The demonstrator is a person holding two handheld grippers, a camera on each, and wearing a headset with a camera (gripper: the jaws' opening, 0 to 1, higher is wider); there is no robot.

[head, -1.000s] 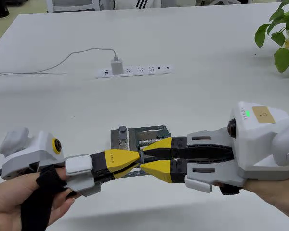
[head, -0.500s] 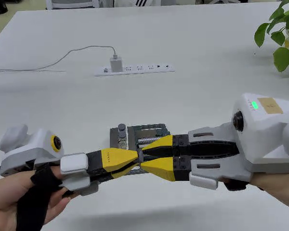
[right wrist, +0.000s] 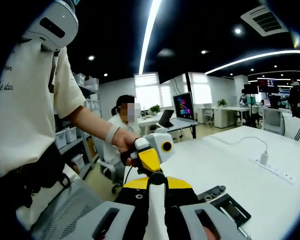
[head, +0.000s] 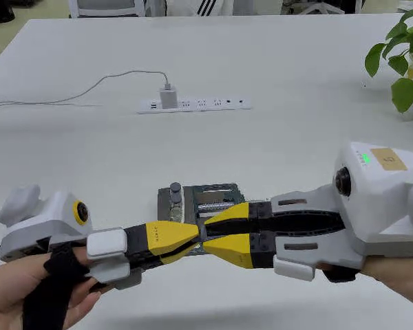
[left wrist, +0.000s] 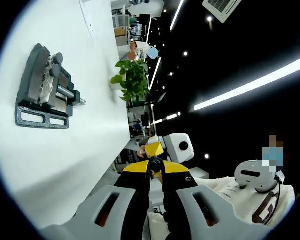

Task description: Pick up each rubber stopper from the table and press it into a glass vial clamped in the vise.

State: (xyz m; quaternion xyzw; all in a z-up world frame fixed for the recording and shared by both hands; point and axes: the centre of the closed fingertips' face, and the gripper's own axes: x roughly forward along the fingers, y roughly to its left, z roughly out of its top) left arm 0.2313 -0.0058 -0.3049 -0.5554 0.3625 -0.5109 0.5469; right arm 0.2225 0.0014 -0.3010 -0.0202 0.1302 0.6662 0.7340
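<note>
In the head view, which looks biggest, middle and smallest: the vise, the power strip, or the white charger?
1. vise, though it is nearer the camera and partly hidden
2. power strip, longer but thin
3. charger

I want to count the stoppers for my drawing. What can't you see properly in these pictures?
Stopper: in the head view the touching tips of the left gripper and right gripper cover it; which one grips it is unclear.
Vise: its front is behind the jaws in the head view.
Vials: too small there to count.
Plant: cut by the head view's right edge.
</note>
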